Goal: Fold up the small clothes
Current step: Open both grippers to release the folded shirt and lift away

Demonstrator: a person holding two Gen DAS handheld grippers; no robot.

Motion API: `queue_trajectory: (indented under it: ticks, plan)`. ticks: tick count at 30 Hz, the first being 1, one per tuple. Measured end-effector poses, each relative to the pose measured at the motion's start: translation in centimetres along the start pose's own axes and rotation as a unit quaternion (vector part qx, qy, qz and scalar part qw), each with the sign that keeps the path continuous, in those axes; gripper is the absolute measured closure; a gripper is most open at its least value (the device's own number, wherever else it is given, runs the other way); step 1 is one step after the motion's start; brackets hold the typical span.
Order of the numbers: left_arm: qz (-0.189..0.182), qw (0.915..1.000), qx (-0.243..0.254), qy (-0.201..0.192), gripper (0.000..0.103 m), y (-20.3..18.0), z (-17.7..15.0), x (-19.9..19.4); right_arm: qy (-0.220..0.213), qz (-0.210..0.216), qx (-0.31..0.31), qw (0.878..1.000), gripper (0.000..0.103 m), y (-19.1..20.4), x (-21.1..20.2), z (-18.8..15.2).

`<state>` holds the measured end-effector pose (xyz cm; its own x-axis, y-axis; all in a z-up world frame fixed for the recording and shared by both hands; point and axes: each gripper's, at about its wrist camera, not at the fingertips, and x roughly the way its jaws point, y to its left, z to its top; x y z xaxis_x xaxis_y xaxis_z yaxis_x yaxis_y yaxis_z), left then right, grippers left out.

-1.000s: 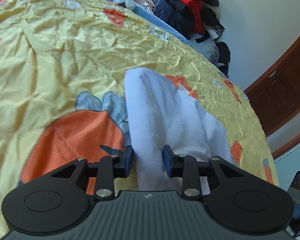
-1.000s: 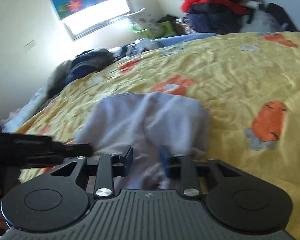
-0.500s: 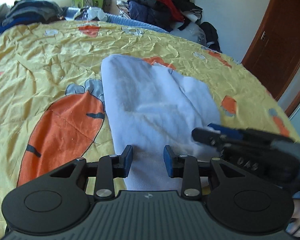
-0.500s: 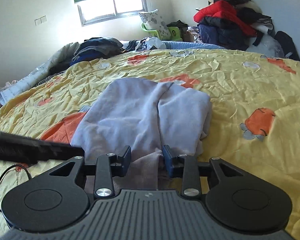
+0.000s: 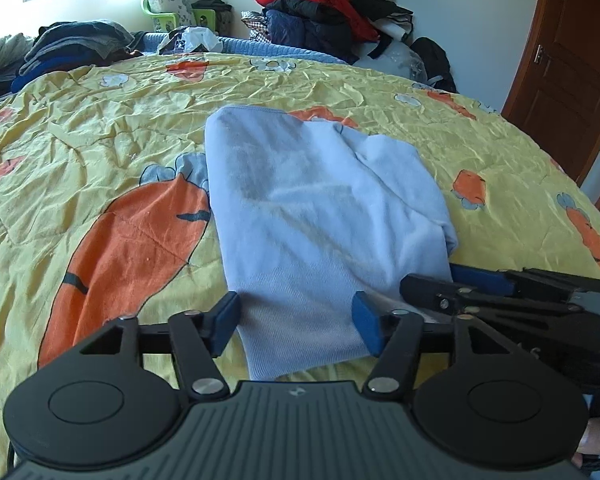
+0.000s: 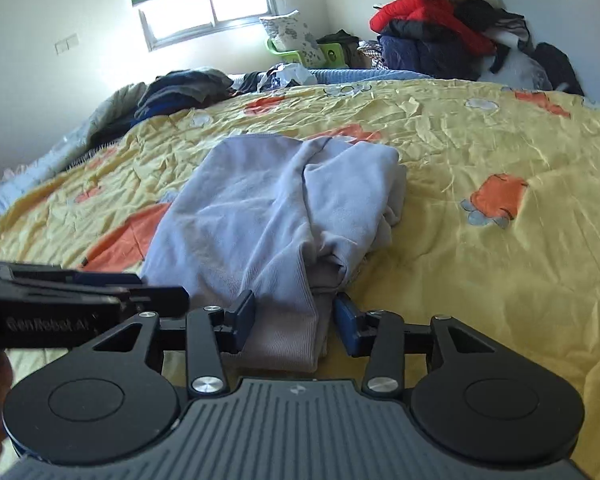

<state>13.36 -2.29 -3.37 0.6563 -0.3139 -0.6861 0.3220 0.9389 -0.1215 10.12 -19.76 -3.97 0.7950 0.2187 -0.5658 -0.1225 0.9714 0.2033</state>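
Two grippers, both at the near hem of one pale blue garment.

My left gripper (image 5: 296, 320) is opening its jaws, pads clear either side of the ribbed hem; my right gripper (image 6: 294, 318) is opening too, with the bunched hem loose between its pads. The pale blue sweatshirt (image 5: 320, 208) fills the middle of each frame, its long axis running from my jaws toward the top of the frame, sleeves folded in. Both grippers sit just beside each other at the lower edge, neither clearly nearer. It lies on a wrinkled yellow carrot-print bedspread (image 5: 100, 128); a clothes pile (image 6: 440, 20) sits upper right, a window (image 6: 212, 12) at the top.
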Motion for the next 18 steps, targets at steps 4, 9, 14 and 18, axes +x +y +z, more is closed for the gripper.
queue_trajectory:
  ticks: [4,9,14,18]
  plan:
    - [0.012,0.9999,0.004,-0.005,0.04,-0.4,-0.4,-0.1,-0.001,-0.014,-0.014,1.0,0.05,0.3,-0.6,-0.4]
    - [0.015,0.9999,-0.001,-0.007,0.04,-0.5,-0.8,-0.7,0.004,-0.023,-0.003,1.0,0.042,-0.1,-1.0,-0.6]
    - [0.019,0.9998,-0.008,-0.009,0.04,-0.3,-1.4,-1.4,-0.01,-0.026,-0.003,1.0,0.026,0.1,-2.9,-1.0]
    - [0.025,0.9996,-0.008,-0.013,0.039,-0.1,-2.0,-2.0,-0.006,-0.022,-0.002,1.0,0.018,0.5,-4.1,-1.5]
